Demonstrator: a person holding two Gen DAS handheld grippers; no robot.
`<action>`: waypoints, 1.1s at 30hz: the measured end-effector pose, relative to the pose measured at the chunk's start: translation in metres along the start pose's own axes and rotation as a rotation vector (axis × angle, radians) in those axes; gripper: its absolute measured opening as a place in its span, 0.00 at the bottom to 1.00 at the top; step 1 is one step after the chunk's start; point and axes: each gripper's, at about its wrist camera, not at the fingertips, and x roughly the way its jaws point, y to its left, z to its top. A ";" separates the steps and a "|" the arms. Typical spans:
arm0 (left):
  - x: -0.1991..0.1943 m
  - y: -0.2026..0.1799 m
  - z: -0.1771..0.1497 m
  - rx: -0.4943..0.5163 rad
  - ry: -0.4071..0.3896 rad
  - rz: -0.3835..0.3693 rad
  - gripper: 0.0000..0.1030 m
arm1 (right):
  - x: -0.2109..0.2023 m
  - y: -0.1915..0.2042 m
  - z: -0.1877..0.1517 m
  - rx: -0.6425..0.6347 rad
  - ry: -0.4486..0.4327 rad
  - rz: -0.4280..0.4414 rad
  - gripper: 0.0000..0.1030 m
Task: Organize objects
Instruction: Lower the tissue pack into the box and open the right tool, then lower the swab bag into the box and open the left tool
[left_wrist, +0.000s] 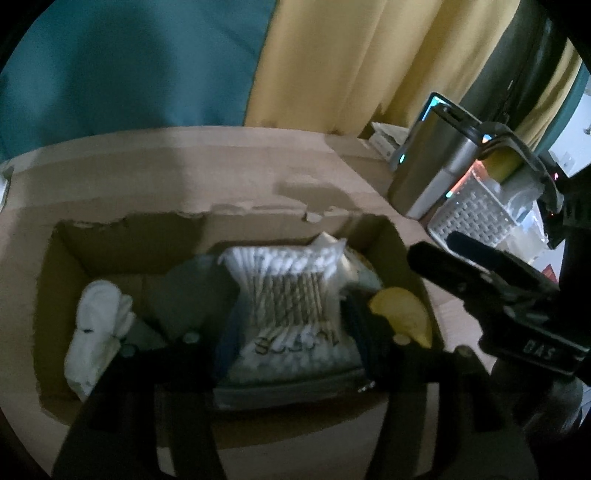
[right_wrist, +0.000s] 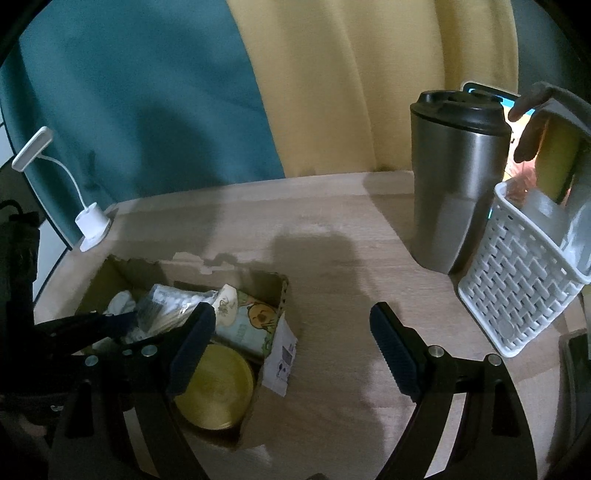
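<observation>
Right wrist: right gripper fingers released over bare table; left gripper released inside box.

Cardboard box, tabletop's left side: cotton swab bag, socks, round tin inside. Tumbler and basket right; lamp at left edge.
</observation>
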 end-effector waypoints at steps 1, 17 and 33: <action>-0.002 0.000 0.000 0.000 -0.007 0.001 0.58 | -0.001 0.000 0.000 0.001 -0.002 0.000 0.85; -0.032 0.003 -0.006 0.003 -0.063 0.004 0.66 | -0.022 0.009 -0.006 -0.016 -0.028 -0.011 0.85; -0.060 0.010 -0.017 0.015 -0.105 0.031 0.66 | -0.042 0.033 -0.012 -0.047 -0.040 -0.015 0.85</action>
